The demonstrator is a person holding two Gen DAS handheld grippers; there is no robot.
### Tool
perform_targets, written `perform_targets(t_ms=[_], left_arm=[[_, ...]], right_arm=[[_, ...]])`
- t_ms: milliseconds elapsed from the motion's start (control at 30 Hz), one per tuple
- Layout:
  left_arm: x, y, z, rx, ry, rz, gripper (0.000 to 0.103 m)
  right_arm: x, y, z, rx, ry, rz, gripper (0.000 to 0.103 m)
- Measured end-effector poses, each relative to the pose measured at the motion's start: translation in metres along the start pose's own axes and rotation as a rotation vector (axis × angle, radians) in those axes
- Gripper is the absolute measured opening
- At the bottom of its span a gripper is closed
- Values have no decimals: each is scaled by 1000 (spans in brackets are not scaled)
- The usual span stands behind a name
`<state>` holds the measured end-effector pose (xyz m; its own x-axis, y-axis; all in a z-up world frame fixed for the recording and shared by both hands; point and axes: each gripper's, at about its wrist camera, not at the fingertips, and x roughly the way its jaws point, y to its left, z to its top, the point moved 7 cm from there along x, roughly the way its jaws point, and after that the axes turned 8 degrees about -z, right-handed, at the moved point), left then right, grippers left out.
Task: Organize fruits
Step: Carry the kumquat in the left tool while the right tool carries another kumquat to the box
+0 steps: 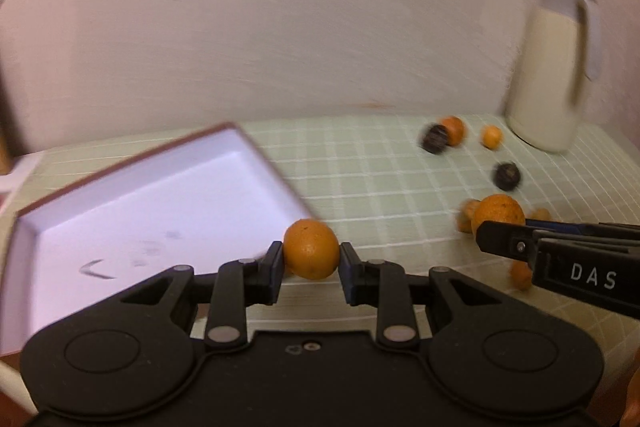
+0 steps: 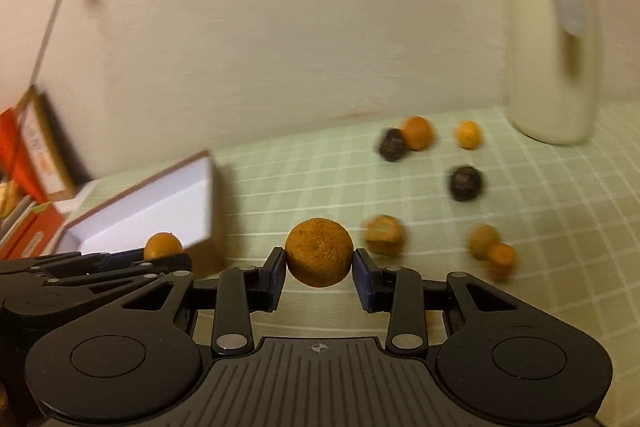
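Observation:
My left gripper [image 1: 311, 261] is shut on an orange [image 1: 311, 254], held just past the near right corner of an open white box [image 1: 132, 211] with a brown rim. My right gripper [image 2: 320, 267] is shut on a rougher orange [image 2: 319, 251] above the green checked cloth. In the left wrist view the right gripper shows at the right with its orange [image 1: 498, 213]. In the right wrist view the left gripper and its orange [image 2: 162, 246] show at the left, by the box [image 2: 160, 211]. The frames are motion-blurred.
Loose on the cloth lie small oranges [image 2: 417, 133] [image 2: 468, 134] [image 2: 500, 255], two dark round fruits [image 2: 391, 145] [image 2: 464, 183] and brownish fruits [image 2: 384, 235]. A cream jug [image 2: 552, 43] stands at the back right by the wall. Orange boxes [image 2: 24, 163] are stacked at the left.

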<state>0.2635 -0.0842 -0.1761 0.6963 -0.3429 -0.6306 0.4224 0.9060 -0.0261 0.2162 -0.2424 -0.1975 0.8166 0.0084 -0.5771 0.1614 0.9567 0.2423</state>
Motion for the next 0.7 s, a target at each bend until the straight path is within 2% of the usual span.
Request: perform_targets(t_ms=[400, 567, 700], left_arm=[[-46, 106, -13, -144, -27, 219, 19], [-51, 140, -21, -195, -20, 280, 19], [-56, 162, -29, -232, -13, 304, 19]], right_arm=[[14, 120, 13, -152, -6, 189, 37], [26, 151, 10, -197, 13, 213, 37], [38, 161, 5, -219, 31, 209, 37]])
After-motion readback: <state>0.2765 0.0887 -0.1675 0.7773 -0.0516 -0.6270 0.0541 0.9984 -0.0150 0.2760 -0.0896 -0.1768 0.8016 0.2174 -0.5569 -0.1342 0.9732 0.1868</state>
